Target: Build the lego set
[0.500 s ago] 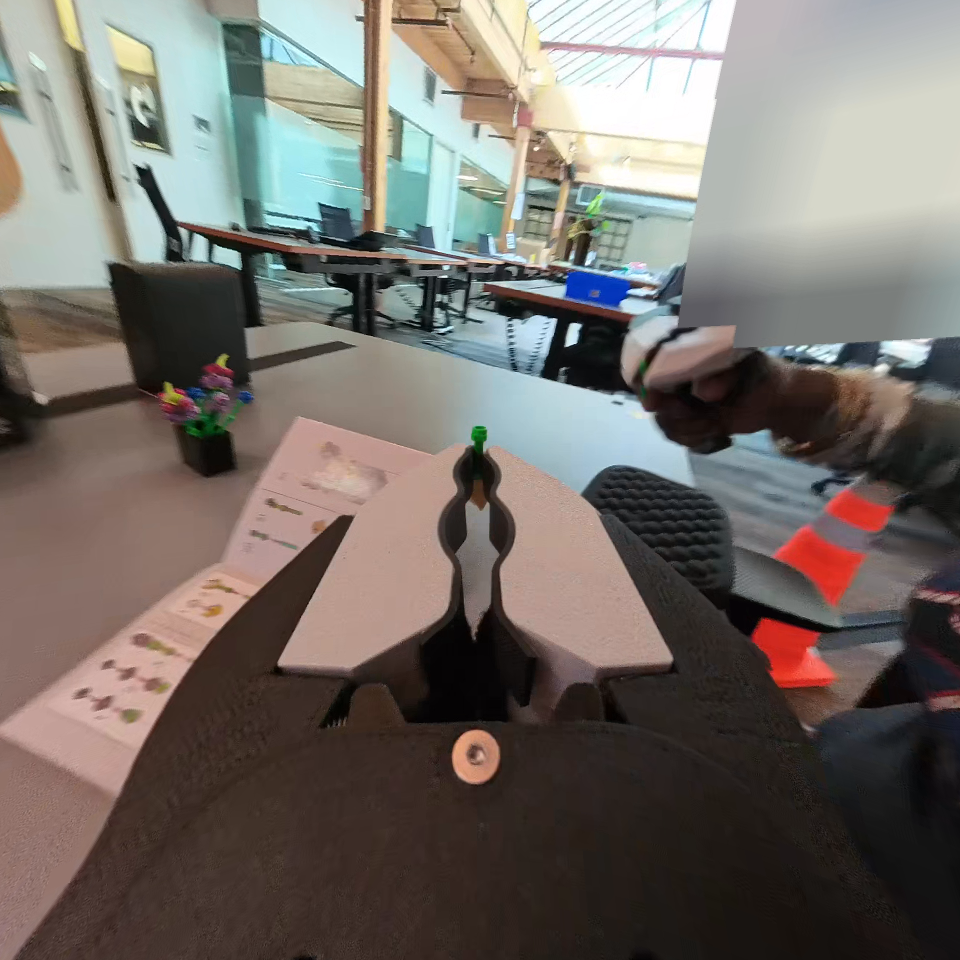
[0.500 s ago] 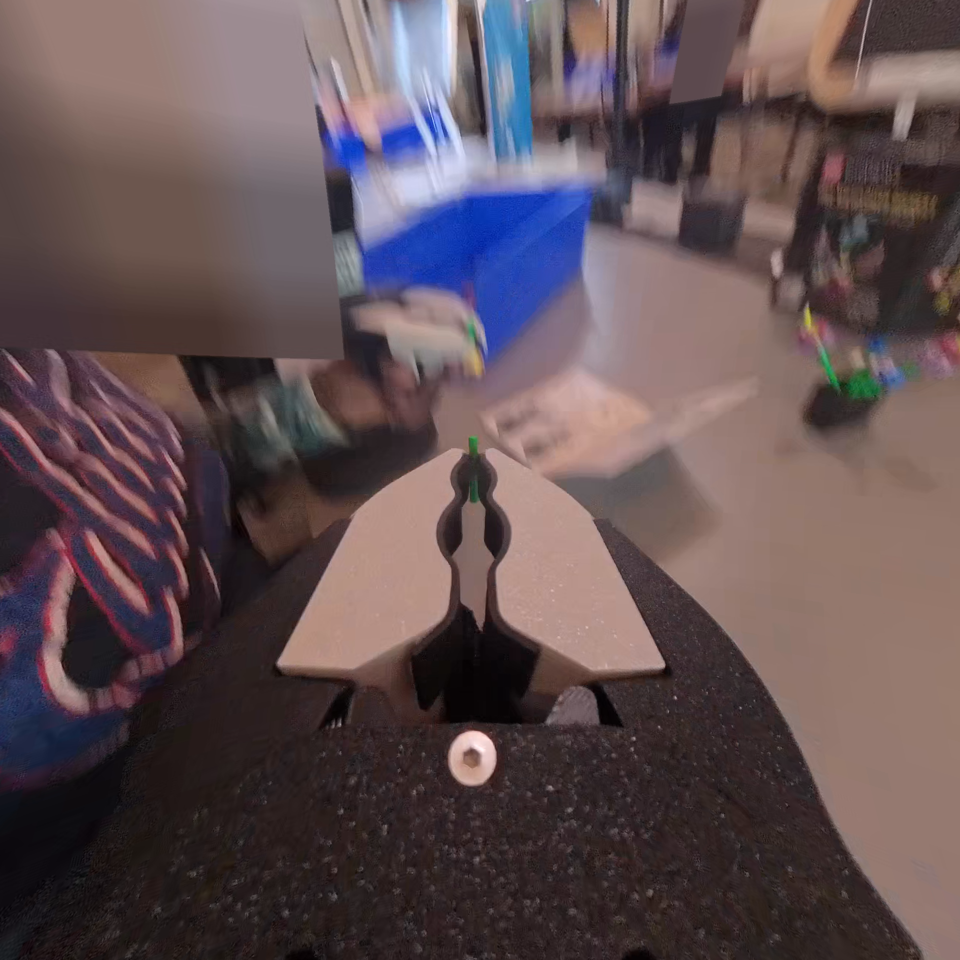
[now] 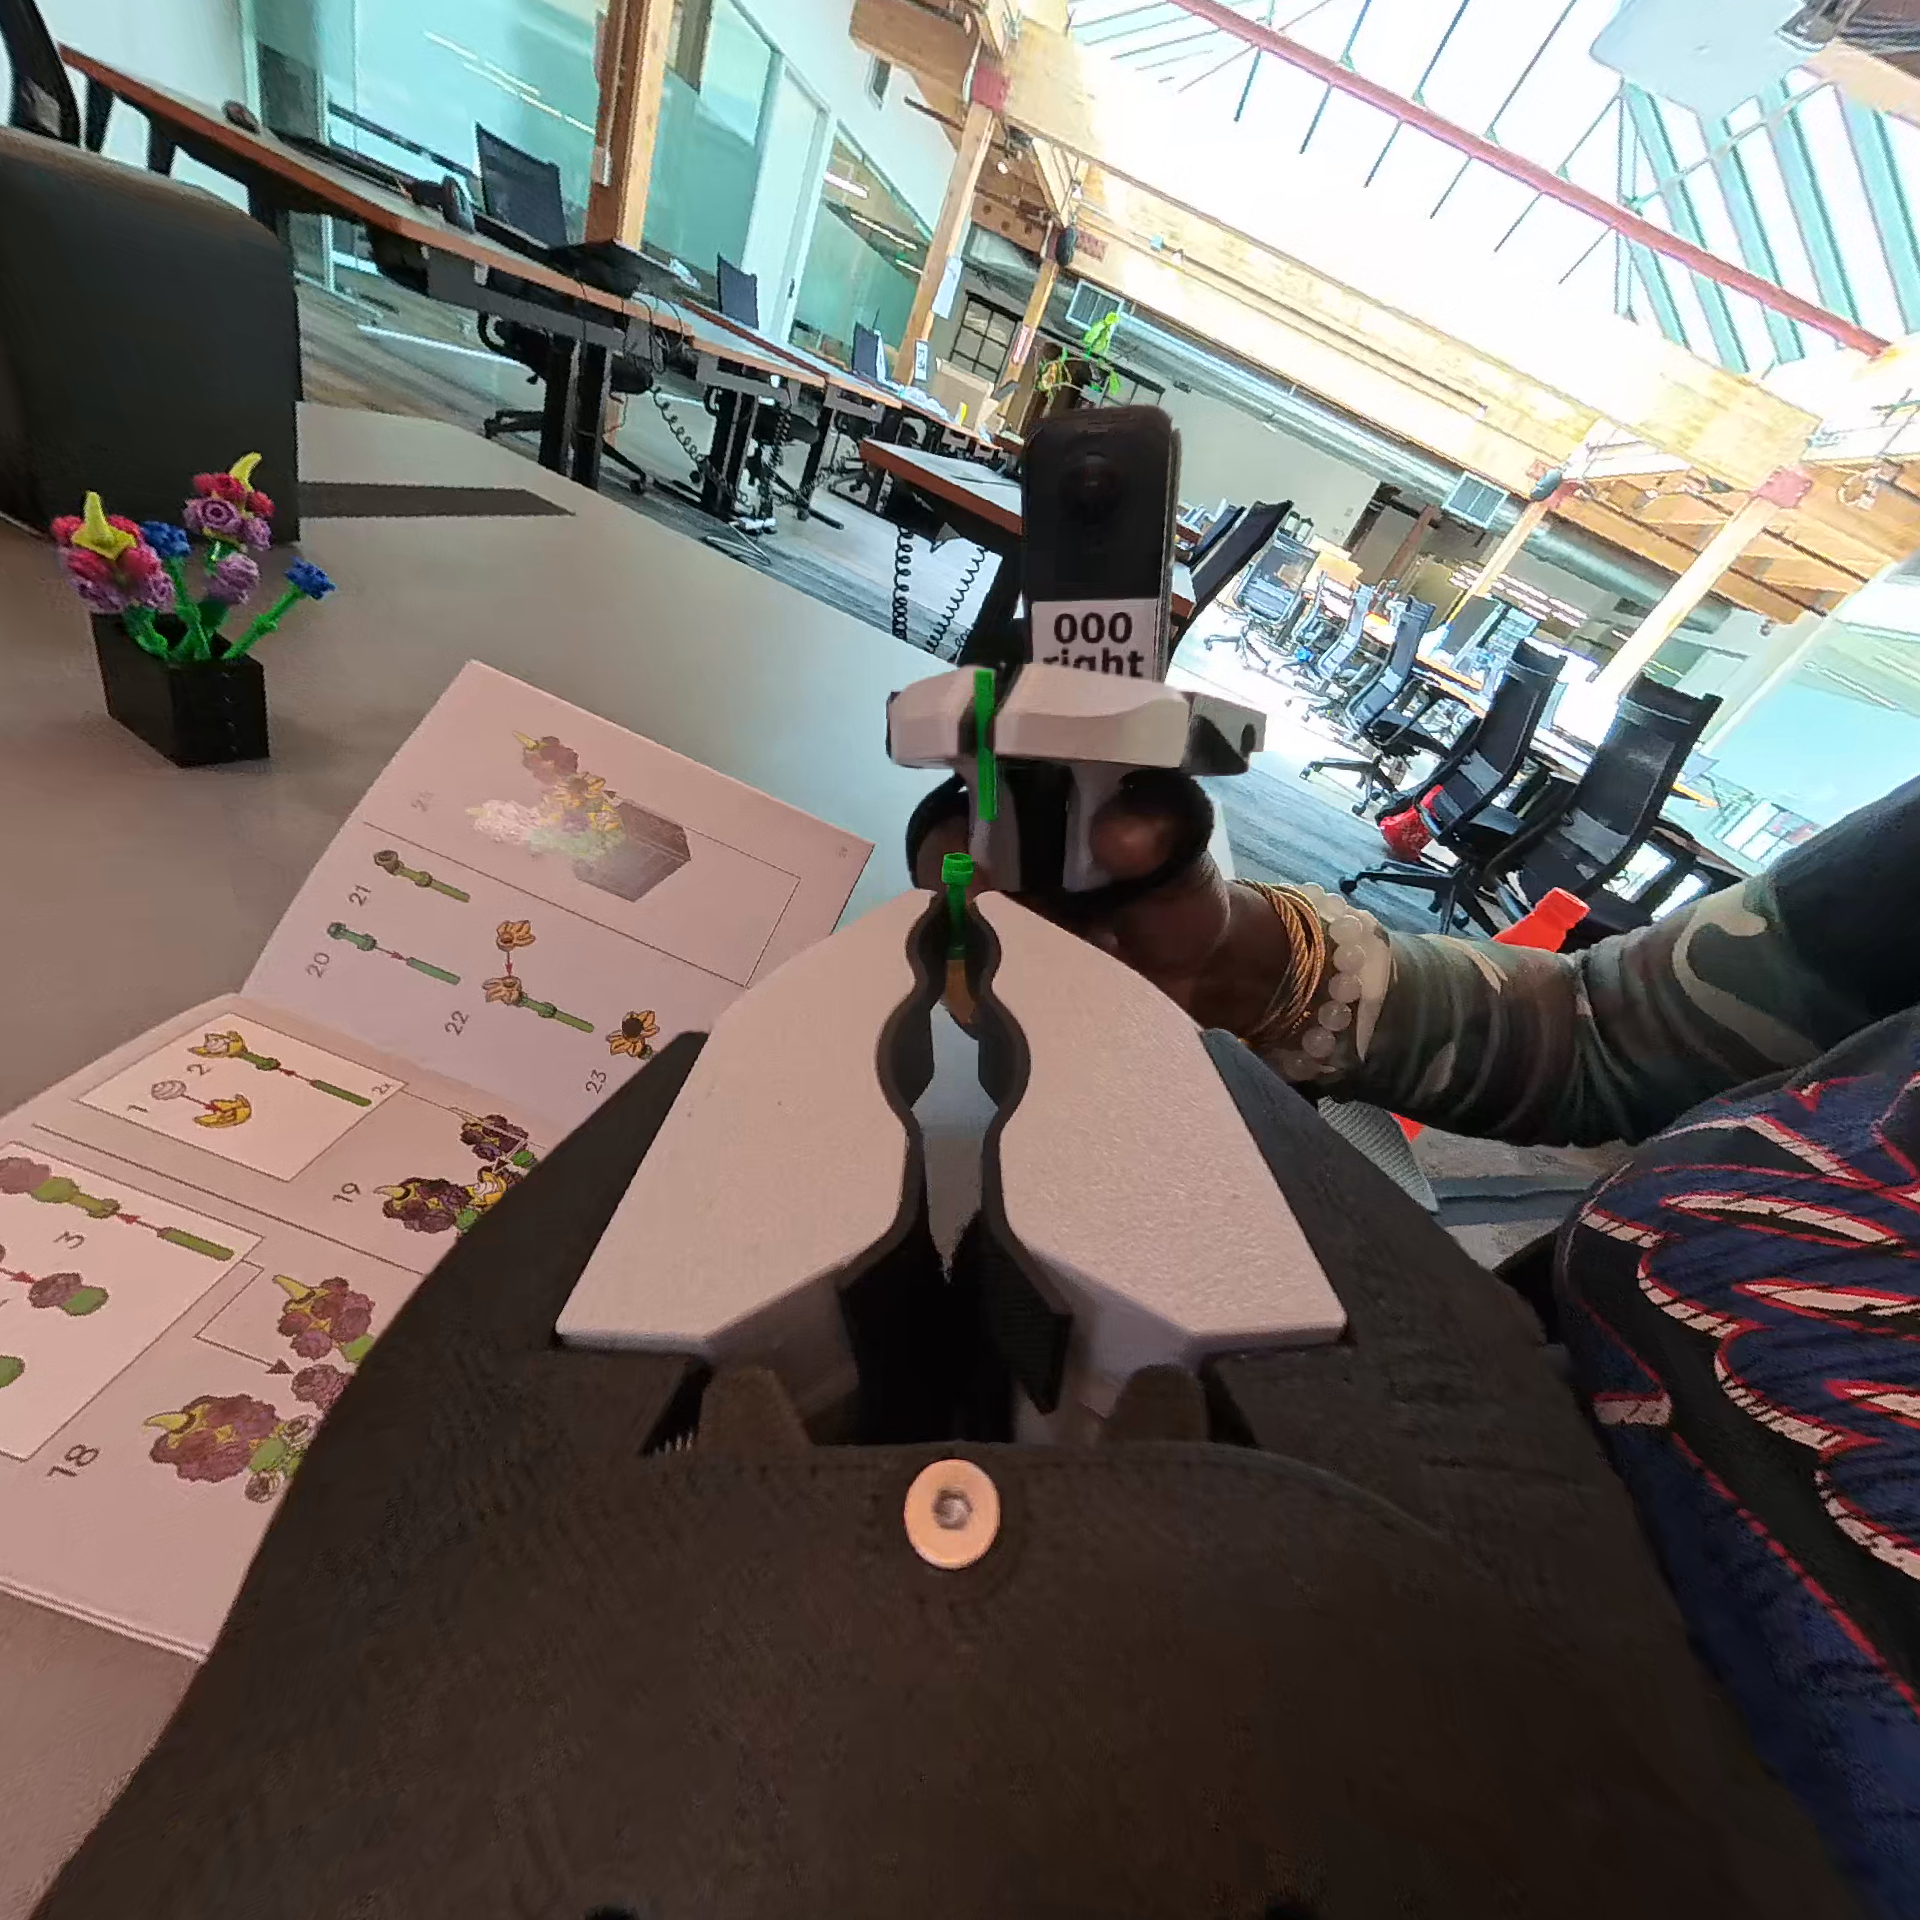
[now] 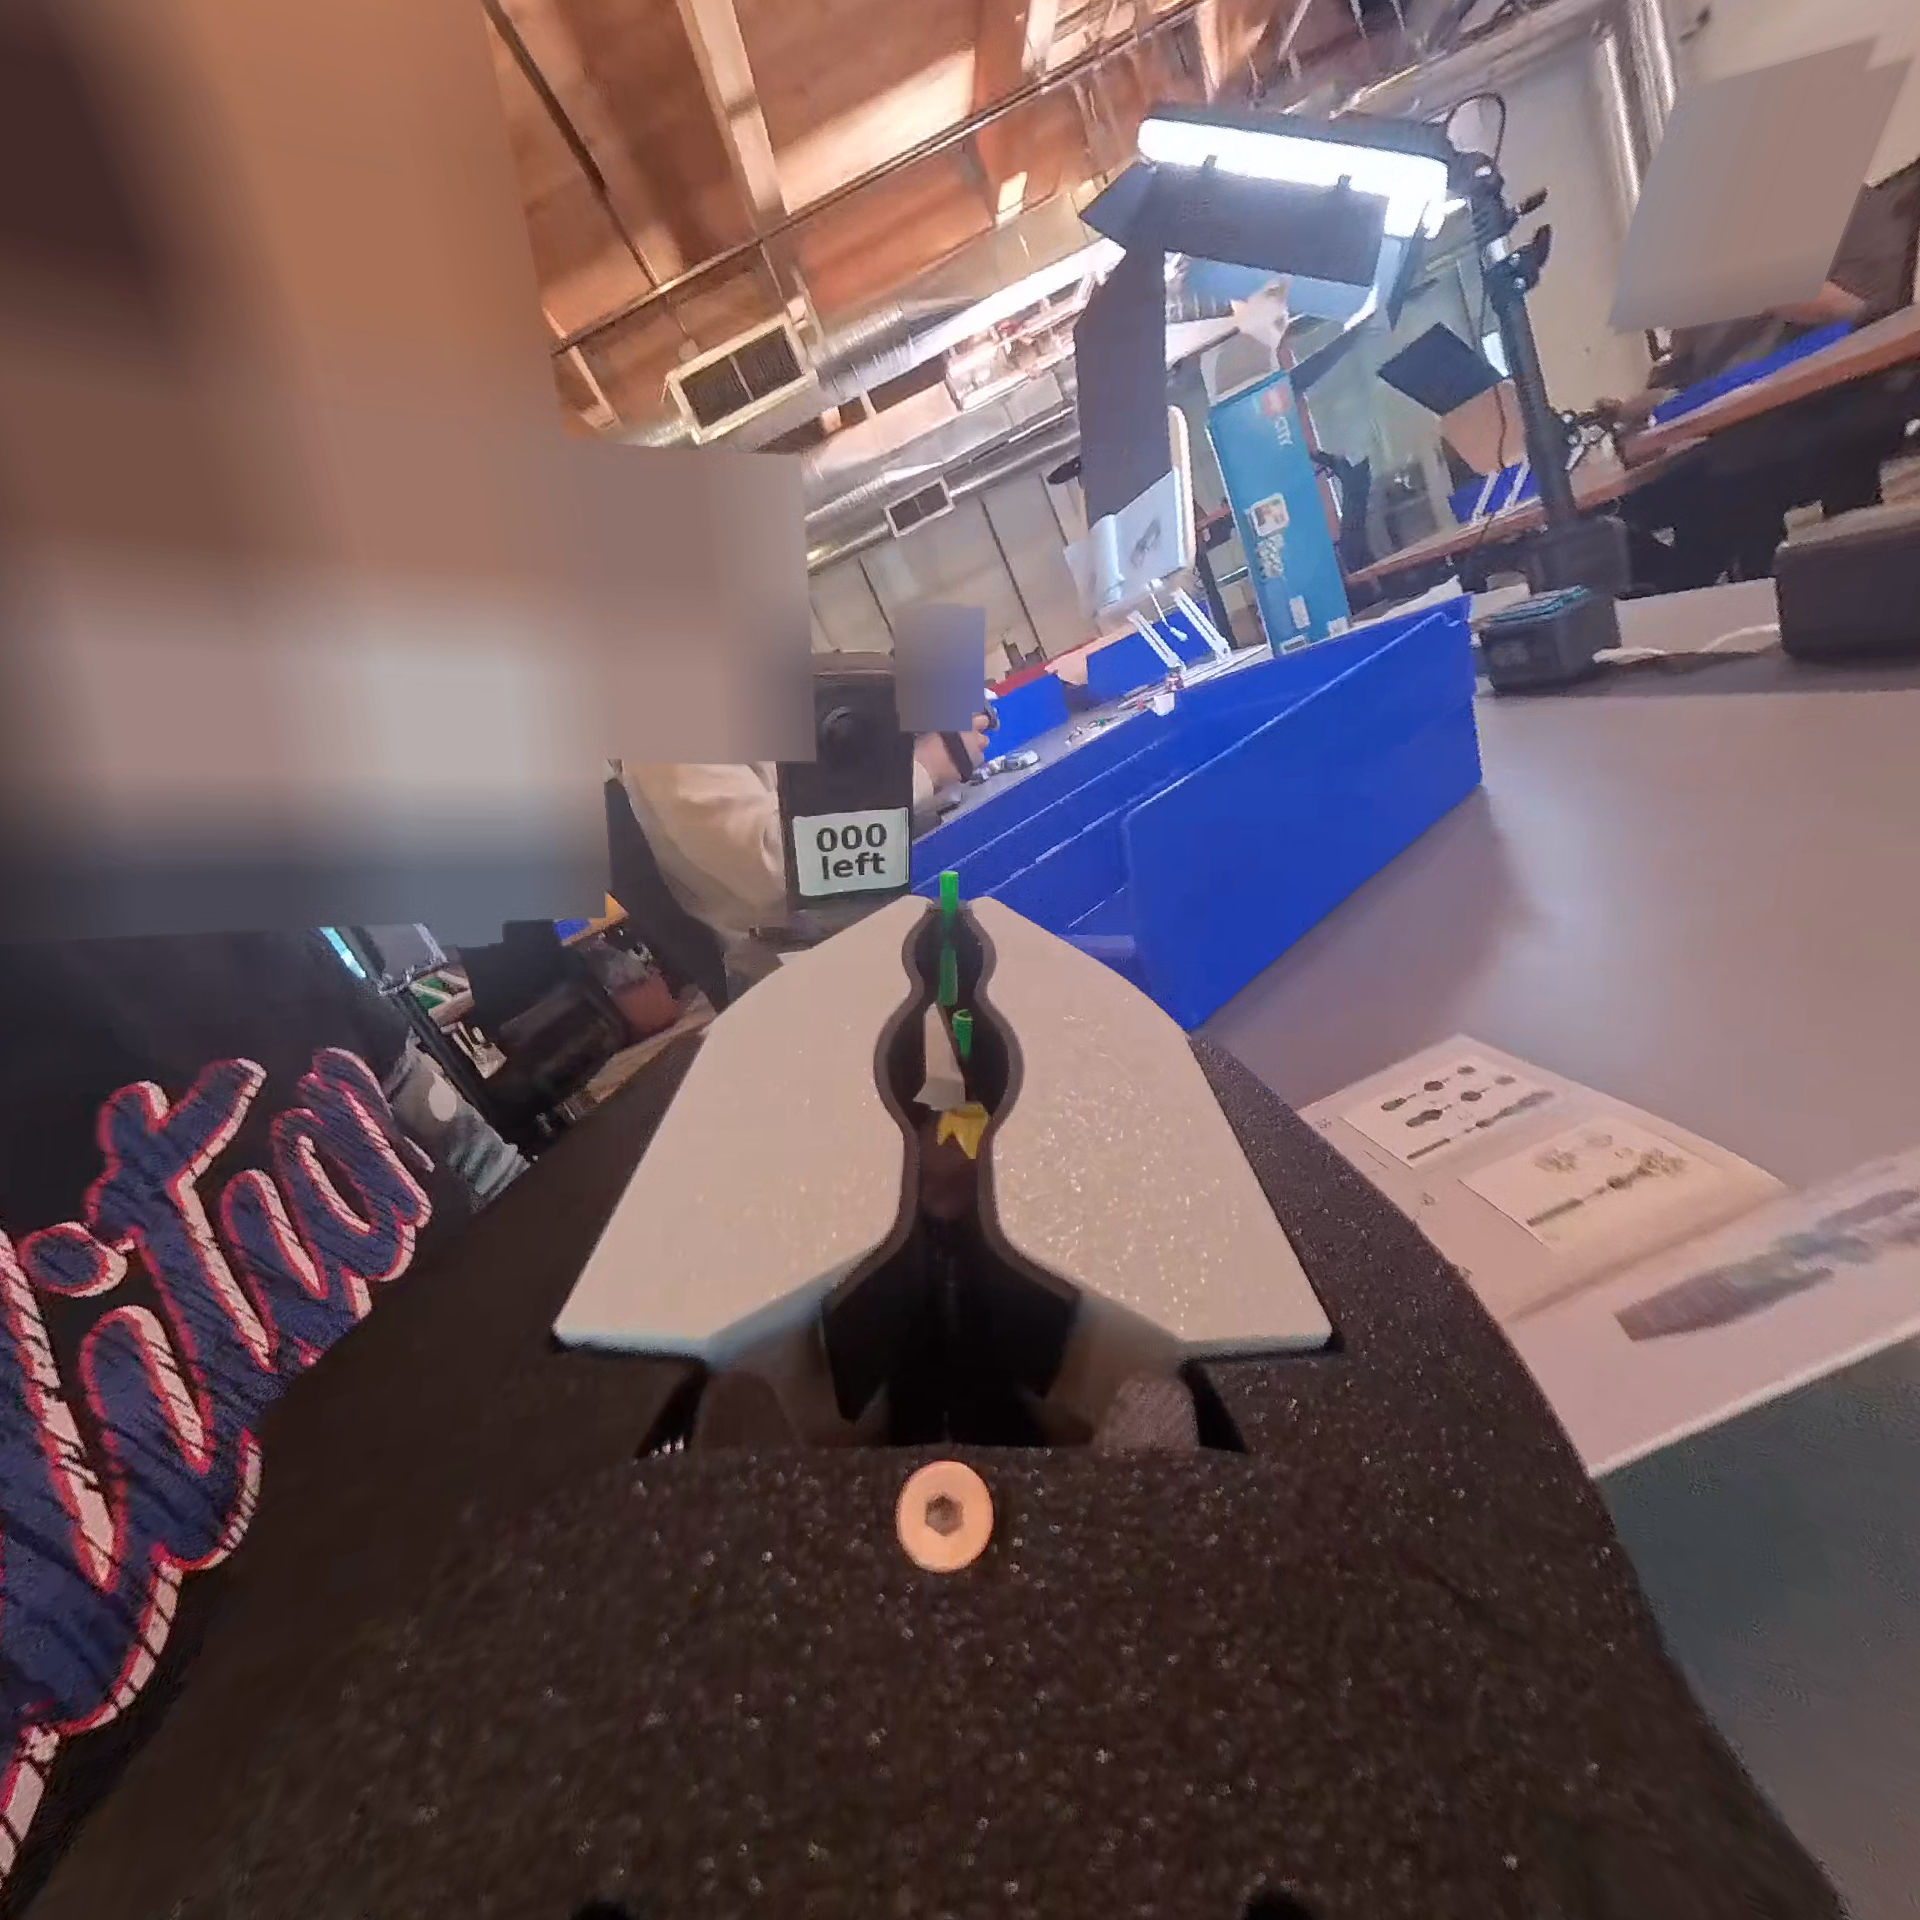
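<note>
right gripper [image 3: 982, 743] moved close | both clamp green stems [image 3: 954, 904] | black pot [image 3: 182, 698] holds flowers

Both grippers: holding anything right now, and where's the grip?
Yes, both. The left gripper is shut on a short green stem piece, pinched below its top at the jaw tips. The right gripper is shut on a thin green rod near its upper end.

A smooth grey table [image 3: 644, 582] is seen, on which an open white paper instruction booklet [image 3: 436, 997] with coloured pictures is laid flat. A small black brick pot of colourful lego flowers [image 3: 177, 634] is stood upright beyond it. Large blue plastic trays [image 4: 1299, 790] are set on the table [image 4: 1714, 883] too.
</note>
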Motion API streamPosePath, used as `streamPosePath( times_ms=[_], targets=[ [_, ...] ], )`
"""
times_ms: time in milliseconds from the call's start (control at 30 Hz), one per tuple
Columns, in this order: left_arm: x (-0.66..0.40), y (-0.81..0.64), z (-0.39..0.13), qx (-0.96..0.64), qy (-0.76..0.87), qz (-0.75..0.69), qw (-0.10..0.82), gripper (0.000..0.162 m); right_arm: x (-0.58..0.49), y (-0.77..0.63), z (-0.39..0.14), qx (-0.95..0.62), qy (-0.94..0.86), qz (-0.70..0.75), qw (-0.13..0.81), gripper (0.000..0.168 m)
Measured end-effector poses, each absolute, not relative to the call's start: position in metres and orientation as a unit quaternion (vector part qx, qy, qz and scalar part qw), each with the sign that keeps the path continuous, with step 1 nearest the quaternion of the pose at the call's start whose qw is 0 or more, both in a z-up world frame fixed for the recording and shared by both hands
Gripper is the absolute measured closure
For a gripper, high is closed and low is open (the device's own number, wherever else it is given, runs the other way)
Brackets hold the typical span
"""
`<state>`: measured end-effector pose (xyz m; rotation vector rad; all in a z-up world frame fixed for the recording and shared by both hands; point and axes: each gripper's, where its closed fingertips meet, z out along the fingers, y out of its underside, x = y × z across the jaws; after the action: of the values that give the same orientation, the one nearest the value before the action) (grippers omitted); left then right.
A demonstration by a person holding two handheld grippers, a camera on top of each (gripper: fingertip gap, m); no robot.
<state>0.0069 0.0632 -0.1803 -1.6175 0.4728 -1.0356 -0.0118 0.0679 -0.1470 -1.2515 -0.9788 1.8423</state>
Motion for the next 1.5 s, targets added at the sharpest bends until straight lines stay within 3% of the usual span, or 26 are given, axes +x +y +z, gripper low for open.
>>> streamPosePath(
  times_ms=[1500],
  targets=[
    [-0.002,0.068,-0.187,-0.691,0.150,-0.472,0.526,0.161,-0.029,0.073,-0.170,-0.533,-0.334,0.696,0.347,0.165]
  ],
)
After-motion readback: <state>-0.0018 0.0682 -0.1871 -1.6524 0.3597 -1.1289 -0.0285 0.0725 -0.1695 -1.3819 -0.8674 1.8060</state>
